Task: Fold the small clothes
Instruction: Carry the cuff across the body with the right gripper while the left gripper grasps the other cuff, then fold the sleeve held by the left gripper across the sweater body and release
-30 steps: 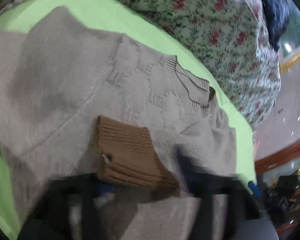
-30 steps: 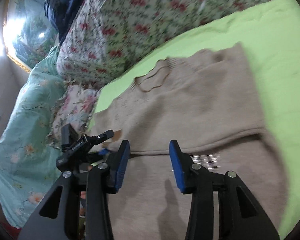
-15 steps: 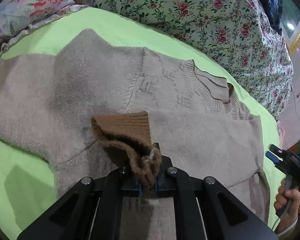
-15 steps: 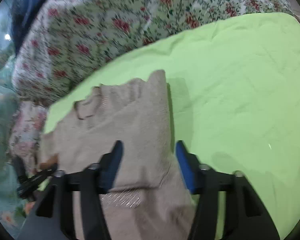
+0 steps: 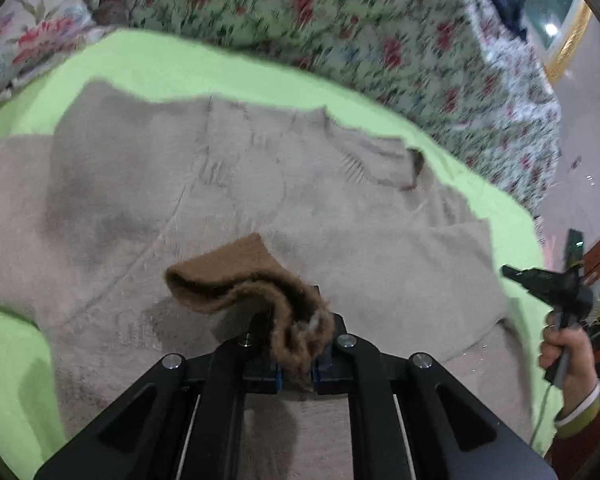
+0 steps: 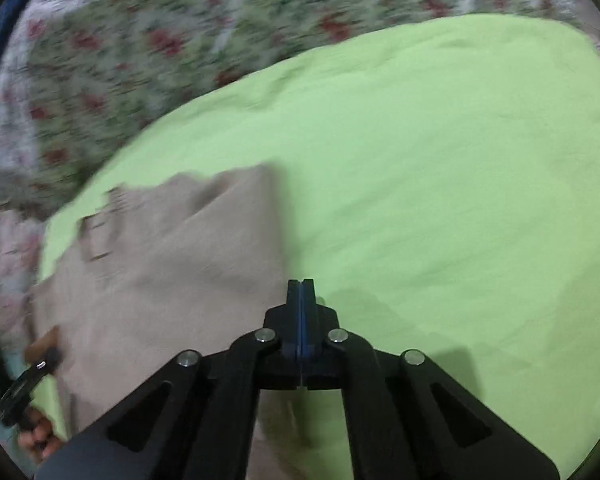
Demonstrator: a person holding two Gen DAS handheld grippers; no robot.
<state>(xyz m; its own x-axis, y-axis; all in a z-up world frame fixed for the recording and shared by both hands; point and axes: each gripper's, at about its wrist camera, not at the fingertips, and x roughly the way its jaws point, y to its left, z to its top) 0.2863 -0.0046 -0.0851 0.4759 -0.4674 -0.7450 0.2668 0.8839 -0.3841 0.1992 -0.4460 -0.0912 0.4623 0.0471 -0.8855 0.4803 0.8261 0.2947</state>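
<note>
Left wrist view, nearest first: the left gripper (image 5: 296, 364) has its blue-padded jaws clamped on the darker brown ribbed cuff (image 5: 236, 280) of a beige knitted sweater (image 5: 148, 200), the cuff lifted and curling over the jaws above the sweater's body. Beyond the cuff the sweater lies spread on a lime-green sheet (image 5: 172, 64), its ribbed neckline (image 5: 396, 164) farther off, toward a floral bedspread (image 5: 340, 24) behind it. Off the sweater's right edge a hand holds the right gripper (image 5: 512, 274). Right wrist view shows that gripper's (image 6: 301, 304) blue pads pressed together with nothing visible between them, just beside the sweater's (image 6: 172, 264) right edge, over the sheet (image 6: 440, 160).
</note>
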